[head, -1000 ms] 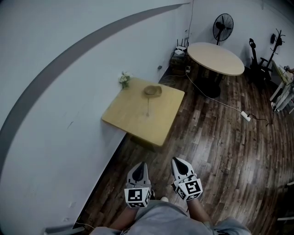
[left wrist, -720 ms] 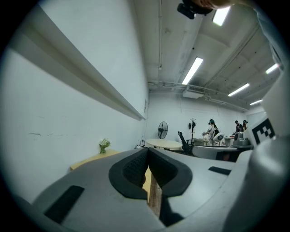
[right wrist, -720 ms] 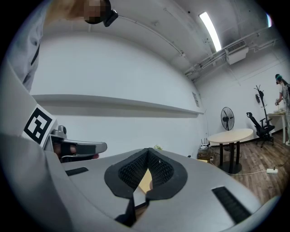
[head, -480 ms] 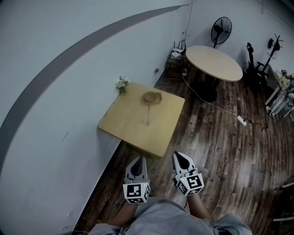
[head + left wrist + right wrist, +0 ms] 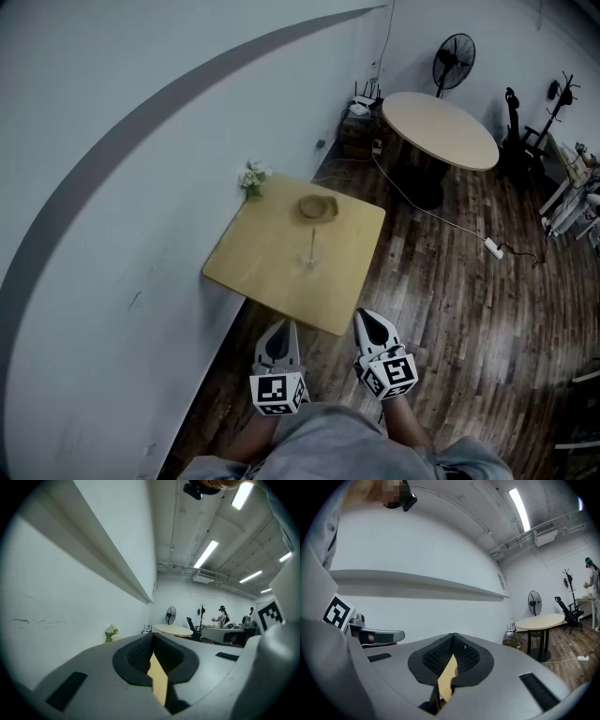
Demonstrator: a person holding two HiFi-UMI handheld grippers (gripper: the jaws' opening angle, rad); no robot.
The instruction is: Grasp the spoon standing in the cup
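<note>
Closing in on a square wooden surface (image 5: 267,262) set against a pale wall, seen from above. A person holds the left tool (image 5: 280,326) and the right tool (image 5: 367,317) low in front of the body. Each tool's jaws are pressed together at the tips with nothing between them. The spoon (image 5: 311,246) stands upright in a small cup (image 5: 309,265) near the middle of the surface, well apart from both tools. A shallow dish (image 5: 318,207) sits beyond it, and flowers (image 5: 251,175) mark the far corner by the wall.

Compared with a second ago, the near corner of the surface has come closer to the tool tips, and the spoon shows more plainly. The approach looks under way. The grasp itself has not begun, and a tool would likely need to spread its jaws before reaching the handle.
</note>
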